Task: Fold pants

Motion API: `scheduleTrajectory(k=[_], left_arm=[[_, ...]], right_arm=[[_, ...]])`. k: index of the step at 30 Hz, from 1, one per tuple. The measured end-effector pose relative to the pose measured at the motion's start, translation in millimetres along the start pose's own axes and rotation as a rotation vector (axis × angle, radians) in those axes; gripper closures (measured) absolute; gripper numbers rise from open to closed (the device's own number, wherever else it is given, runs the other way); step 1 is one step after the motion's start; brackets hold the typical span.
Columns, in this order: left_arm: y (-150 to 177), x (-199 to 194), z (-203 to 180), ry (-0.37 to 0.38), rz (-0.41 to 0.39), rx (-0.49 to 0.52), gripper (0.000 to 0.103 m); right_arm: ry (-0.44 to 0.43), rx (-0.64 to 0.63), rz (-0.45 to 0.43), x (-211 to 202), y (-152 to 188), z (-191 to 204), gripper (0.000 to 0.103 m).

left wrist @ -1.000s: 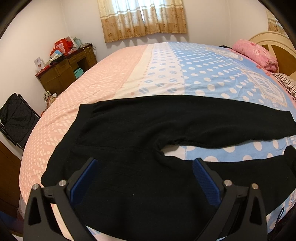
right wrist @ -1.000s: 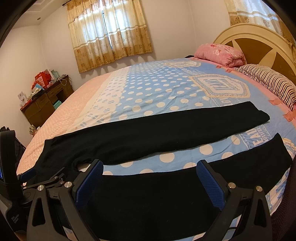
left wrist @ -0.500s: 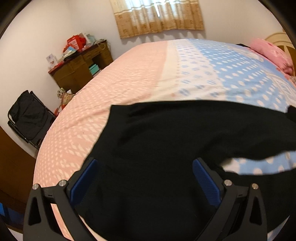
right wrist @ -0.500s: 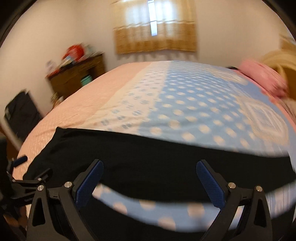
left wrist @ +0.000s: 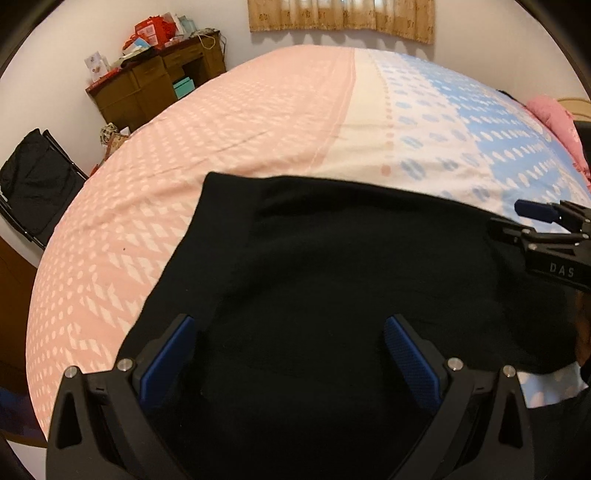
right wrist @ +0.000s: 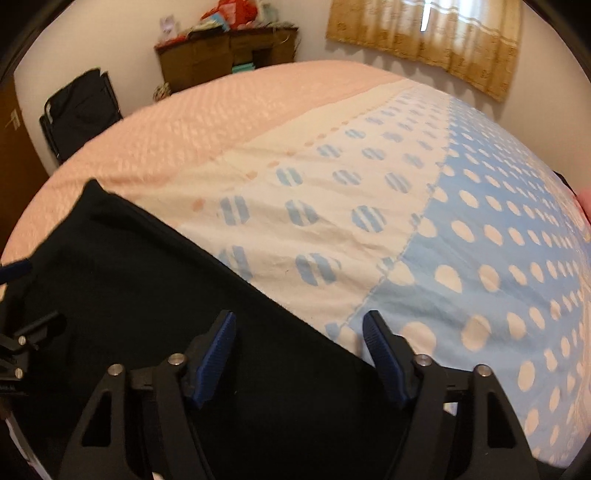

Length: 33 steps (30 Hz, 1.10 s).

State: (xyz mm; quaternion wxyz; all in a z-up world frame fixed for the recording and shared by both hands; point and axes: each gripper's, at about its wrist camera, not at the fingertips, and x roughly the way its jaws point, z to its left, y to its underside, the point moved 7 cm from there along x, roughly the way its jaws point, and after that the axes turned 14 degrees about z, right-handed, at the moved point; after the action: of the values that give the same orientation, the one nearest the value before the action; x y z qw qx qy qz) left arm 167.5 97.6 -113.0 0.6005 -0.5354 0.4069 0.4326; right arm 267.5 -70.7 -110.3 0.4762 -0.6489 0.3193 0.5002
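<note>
A pink, cream and blue dotted bedspread point(left wrist: 258, 122) filled mid-frame. At upper left stood a cluttered wooden desk point(left wrist: 155, 85), a black folding chair point(left wrist: 33, 181) at left. Patterned curtains point(right wrist: 424, 33) hung at the top.

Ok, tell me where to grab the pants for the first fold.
Pinch the near waist edge of the pants, coming in low from the near side; the cloth lies flat on the bed, so only an edge offers a bite.
</note>
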Motion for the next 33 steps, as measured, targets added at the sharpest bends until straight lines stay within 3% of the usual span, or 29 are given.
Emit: scheduleTrajectory(k=[1, 2, 4, 6, 7, 8, 14, 21, 25, 29, 33], left_arm=[[0, 3, 0, -0.003, 0.004, -0.005, 0.0], [-2, 7, 0, 0.006, 0.006, -0.013, 0.0], [-3, 13, 0, 0.01, 0.016, -0.022, 0.0], [-2, 12, -1, -0.001, 0.008, -0.012, 0.0], [0, 10, -1, -0.001, 0.006, -0.006, 0.0], [0, 8, -1, 0.003, 0.002, -0.005, 0.0], [12, -17, 17, 0.079, -0.047, -0.033, 0.0], [26, -37, 39, 0.171, -0.075, -0.046, 0.0], [8, -40, 38, 0.222, -0.062, -0.05, 0.0], [-23, -33, 21, 0.239, 0.009, -0.018, 0.0], [-54, -23, 12, 0.269, 0.047, -0.055, 0.0]], right_arm=[[-0.013, -0.003, 0.014, 3, 2, 1, 0.055], [-0.029, -0.008, 0.047, 10, 5, 2, 0.056], [-0.043, -0.003, 0.023, 11, 4, 1, 0.061], [-0.058, -0.015, 0.013, 10, 6, 3, 0.076], [-0.047, -0.022, 0.009, 8, 6, 5, 0.092], [-0.037, -0.036, 0.01, 6, 8, 8, 0.096], [0.032, -0.08, -0.101, -45, 16, 31, 0.098], [0.072, -0.169, -0.209, -102, 78, 82, 0.099], [0.134, -0.211, -0.235, -90, 123, 116, 0.099], [0.174, -0.217, -0.222, -67, 141, 133, 0.099], [0.167, -0.187, -0.221, -58, 145, 131, 0.099]])
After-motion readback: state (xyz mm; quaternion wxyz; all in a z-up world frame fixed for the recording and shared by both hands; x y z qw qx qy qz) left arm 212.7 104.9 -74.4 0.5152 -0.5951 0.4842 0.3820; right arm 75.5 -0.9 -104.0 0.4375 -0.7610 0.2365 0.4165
